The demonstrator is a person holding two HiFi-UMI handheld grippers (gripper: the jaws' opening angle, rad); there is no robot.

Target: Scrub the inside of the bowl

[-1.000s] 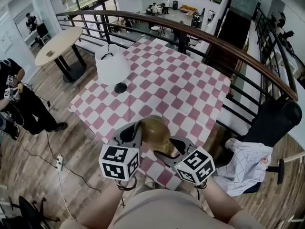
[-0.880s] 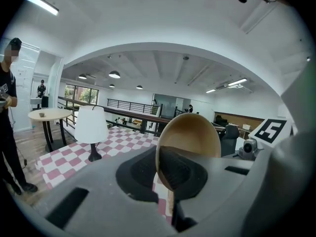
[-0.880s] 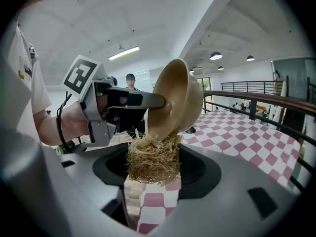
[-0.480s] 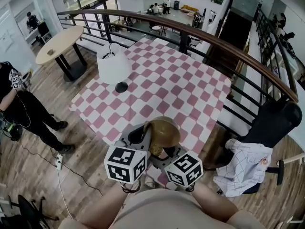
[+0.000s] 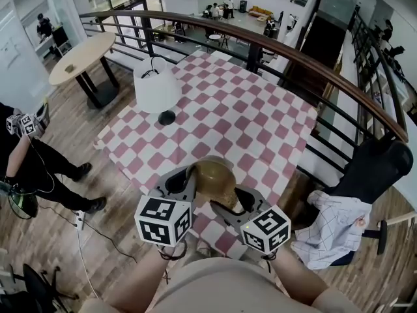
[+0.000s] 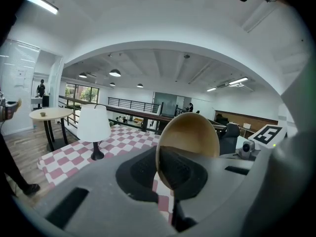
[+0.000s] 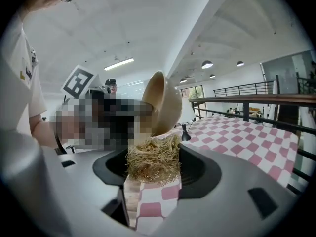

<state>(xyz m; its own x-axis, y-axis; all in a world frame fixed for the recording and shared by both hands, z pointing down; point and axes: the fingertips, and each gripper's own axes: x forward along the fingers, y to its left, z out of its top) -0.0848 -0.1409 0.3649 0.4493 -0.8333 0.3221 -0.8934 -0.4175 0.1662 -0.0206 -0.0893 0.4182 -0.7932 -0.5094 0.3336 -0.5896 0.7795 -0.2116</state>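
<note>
A tan wooden bowl point(image 5: 212, 177) hangs tilted above the table's near edge, its rounded outside up in the head view. My left gripper point(image 5: 189, 181) is shut on its rim; in the left gripper view the rim of the bowl point(image 6: 190, 132) is pinched between the dark pads of that gripper point(image 6: 165, 169). My right gripper point(image 5: 226, 207) is shut on a golden fibrous scrubber point(image 5: 225, 201). In the right gripper view the scrubber point(image 7: 153, 160) fills the gap between the pads of that gripper point(image 7: 153, 168). Its top lies right at the lower rim of the bowl point(image 7: 165, 102).
The pink-and-white checkered table point(image 5: 260, 129) carries a white lamp point(image 5: 156, 87) at its far left. A curved railing point(image 5: 313, 60) runs behind it. A black chair with a checked cloth point(image 5: 339, 223) stands right. A person point(image 5: 26, 155) stands left, near a round wooden table point(image 5: 81, 57).
The right gripper with the scrubber swung left under the bowl, then back out to the right. The bowl shifted slightly with it. The person at the left raised an arm.
</note>
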